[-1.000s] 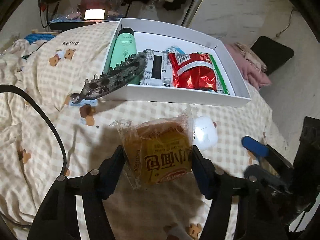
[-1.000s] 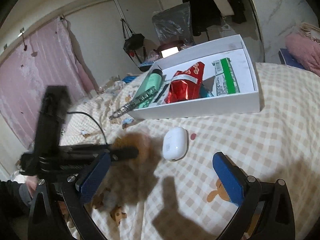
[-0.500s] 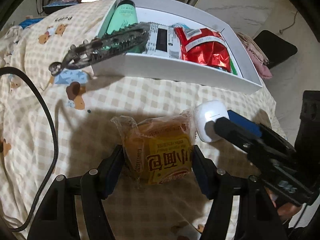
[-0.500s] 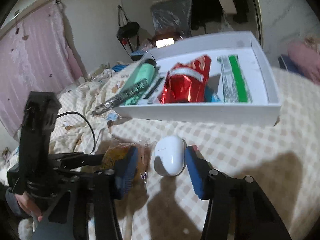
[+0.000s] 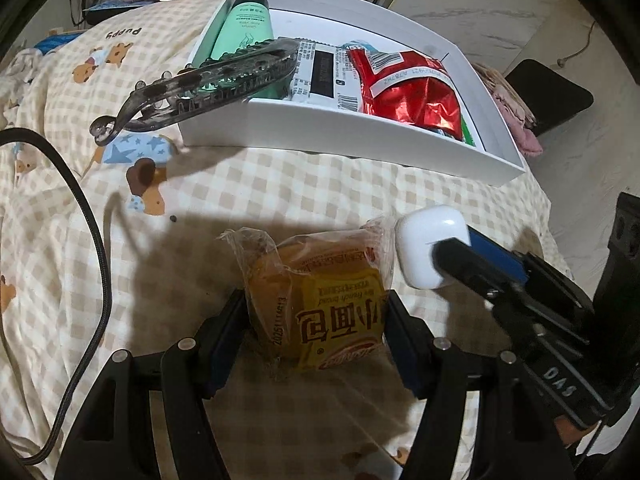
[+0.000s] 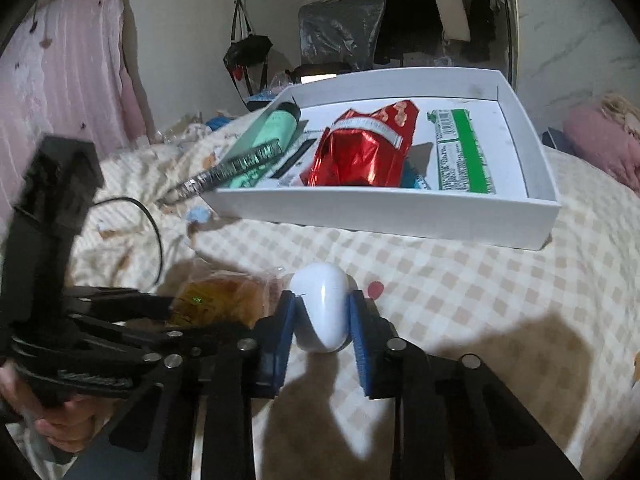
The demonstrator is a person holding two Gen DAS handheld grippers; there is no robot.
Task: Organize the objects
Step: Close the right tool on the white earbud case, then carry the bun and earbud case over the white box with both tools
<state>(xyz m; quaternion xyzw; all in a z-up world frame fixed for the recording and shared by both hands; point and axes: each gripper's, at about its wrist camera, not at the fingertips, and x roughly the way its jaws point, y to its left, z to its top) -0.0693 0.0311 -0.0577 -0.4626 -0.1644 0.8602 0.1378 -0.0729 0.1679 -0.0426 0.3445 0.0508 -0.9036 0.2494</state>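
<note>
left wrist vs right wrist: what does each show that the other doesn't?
Left wrist only: the bread pack's yellow label, gripped in the left tool, and the hair clip's full length over the box wall.
Right wrist only: the right tool closing around the white case, the green pack in full, the pink curtain.
Both: box, green tube, red bag, checked sheet.

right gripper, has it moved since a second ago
Yes. The right gripper has come in toward the white case on the bedspread, and its fingers, wide apart before, are closing around the case.
</note>
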